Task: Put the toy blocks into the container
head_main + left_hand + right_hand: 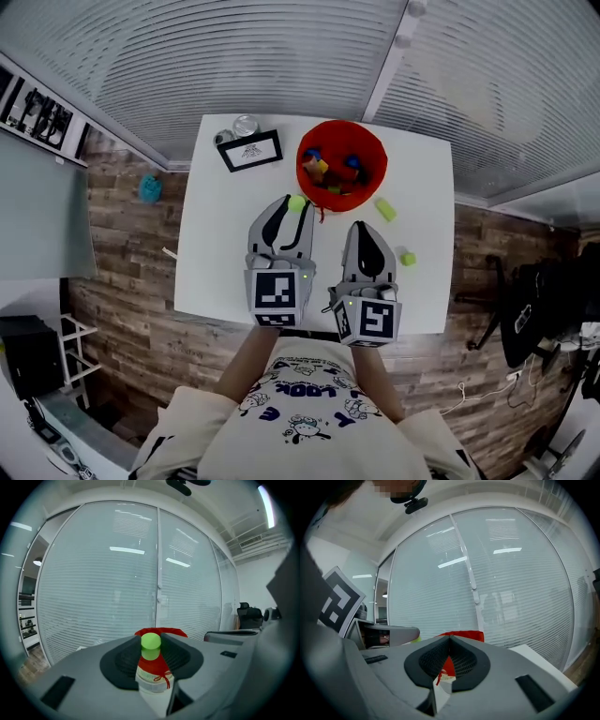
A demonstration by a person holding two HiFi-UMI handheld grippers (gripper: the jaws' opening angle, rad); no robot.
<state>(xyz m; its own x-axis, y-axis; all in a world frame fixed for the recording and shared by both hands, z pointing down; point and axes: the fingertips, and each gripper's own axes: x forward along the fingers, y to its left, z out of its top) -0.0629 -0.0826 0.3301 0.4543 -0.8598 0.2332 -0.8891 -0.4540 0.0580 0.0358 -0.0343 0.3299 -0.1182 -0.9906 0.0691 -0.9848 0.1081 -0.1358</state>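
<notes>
- The framed picture (250, 150) and a silver can (246, 125) stand at the table's (225, 244) far left corner. They are apart from the action, so a knock there is unlikely unless the left arm swings wide.
- The left gripper (292, 208) has its jaws spread fairly wide and clamped on a round green block (151, 645), held only at the very tips, just short of the container's near rim. A smooth cylinder pinched that shallowly could twist or squirt out. If let go too early, it would land on the table and roll.
- The red container (342, 136) sits at the table's far edge, already holding several blocks. Its wall looks soft, so a jaw pressing on the rim could tip or shove it toward that edge.
- The right gripper (450, 639) is closed with nothing between its jaws, just beside the left one. The two could bump.
- Two loose green blocks (384, 209) (406, 258) lie toward the right edge, and a careless approach could push the nearer-edge one off.
</notes>
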